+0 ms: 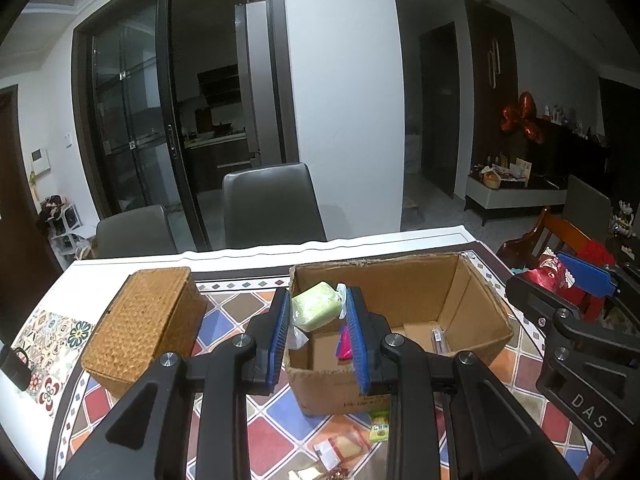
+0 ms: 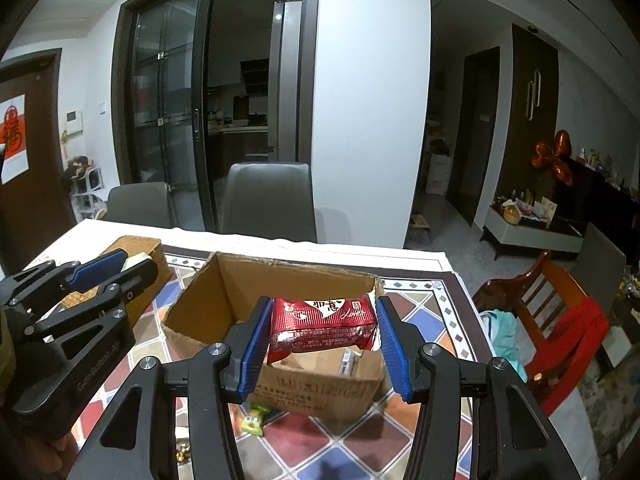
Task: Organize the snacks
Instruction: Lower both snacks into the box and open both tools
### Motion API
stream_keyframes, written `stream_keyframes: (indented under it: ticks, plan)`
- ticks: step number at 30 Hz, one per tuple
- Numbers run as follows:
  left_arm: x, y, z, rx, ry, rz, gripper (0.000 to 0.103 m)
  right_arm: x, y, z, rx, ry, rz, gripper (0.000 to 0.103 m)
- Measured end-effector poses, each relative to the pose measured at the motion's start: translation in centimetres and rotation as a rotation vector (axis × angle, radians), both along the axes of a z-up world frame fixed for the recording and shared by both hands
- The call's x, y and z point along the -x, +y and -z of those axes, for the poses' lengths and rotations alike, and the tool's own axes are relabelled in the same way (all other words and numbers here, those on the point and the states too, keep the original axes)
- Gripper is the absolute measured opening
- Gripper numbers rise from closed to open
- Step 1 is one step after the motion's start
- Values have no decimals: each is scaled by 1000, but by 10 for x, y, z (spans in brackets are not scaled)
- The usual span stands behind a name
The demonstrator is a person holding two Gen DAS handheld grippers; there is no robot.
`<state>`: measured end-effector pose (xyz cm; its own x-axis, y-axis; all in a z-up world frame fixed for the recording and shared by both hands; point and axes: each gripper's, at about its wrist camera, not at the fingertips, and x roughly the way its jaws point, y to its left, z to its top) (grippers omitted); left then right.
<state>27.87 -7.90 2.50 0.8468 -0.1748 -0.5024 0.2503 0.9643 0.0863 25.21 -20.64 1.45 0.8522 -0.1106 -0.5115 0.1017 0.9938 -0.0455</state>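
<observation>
My left gripper (image 1: 318, 312) is shut on a pale green wrapped snack (image 1: 316, 309), held above the near left corner of an open cardboard box (image 1: 472, 304). In the right wrist view my right gripper (image 2: 322, 320) is shut on a red foil snack pack (image 2: 324, 322), held over the same cardboard box (image 2: 208, 300). The box holds a pink packet (image 1: 344, 344) and a small silver wrapped item (image 1: 438, 338). Each gripper shows in the other's view: the right gripper (image 1: 568, 280) at the right edge, the left gripper (image 2: 120, 266) at the left.
A closed wicker basket (image 1: 140, 320) stands left of the box on a patterned tablecloth (image 1: 532, 360). Loose snack packets (image 1: 348, 444) lie in front of the box, among them a green one (image 2: 254, 420). Grey chairs (image 1: 272, 208) stand behind the table, a wooden chair (image 2: 548, 312) to its right.
</observation>
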Motion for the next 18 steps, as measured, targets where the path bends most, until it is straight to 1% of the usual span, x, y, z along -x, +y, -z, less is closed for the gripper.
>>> stream_keyframes:
  ticks: [7, 18]
  plan:
    - [-21, -2, 5, 1, 12, 0, 29, -16, -5, 7, -5, 13, 11, 53]
    - [-50, -6, 23, 3, 49, -6, 29, -47, -13, 26, -20, 52, 14, 53]
